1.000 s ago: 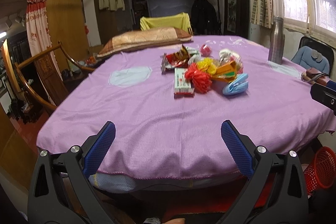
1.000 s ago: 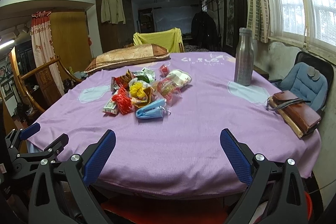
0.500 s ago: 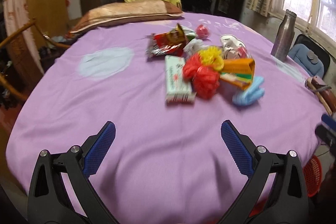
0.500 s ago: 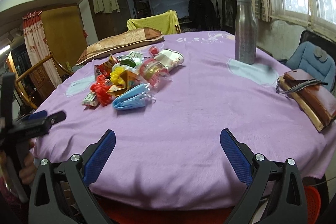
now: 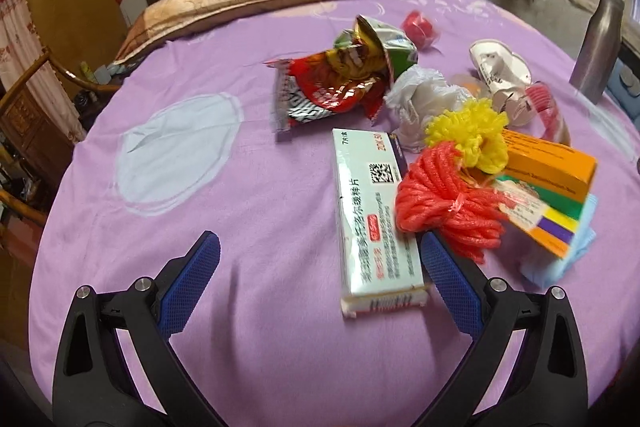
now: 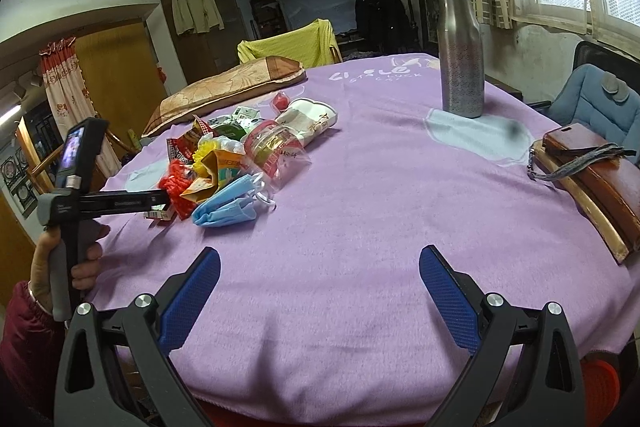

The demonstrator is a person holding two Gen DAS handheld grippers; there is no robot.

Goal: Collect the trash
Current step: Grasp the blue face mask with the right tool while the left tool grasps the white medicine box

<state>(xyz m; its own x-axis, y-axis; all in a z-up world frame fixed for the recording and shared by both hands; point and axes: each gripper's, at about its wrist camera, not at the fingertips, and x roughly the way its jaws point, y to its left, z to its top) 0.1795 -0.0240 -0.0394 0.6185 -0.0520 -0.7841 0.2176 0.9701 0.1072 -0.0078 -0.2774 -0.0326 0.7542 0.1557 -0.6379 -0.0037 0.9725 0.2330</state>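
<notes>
The left gripper point(image 5: 320, 261) is held spread wide above the purple tablecloth point(image 5: 248, 327), nothing gripped, its right finger just beside the white medicine box point(image 5: 374, 215) and red yarn bundle point(image 5: 444, 205). The trash pile (wrappers, boxes, a blue face mask point(image 6: 226, 203)) is gathered mid-table. The right gripper point(image 6: 320, 291) is likewise spread, well apart from the pile.
</notes>
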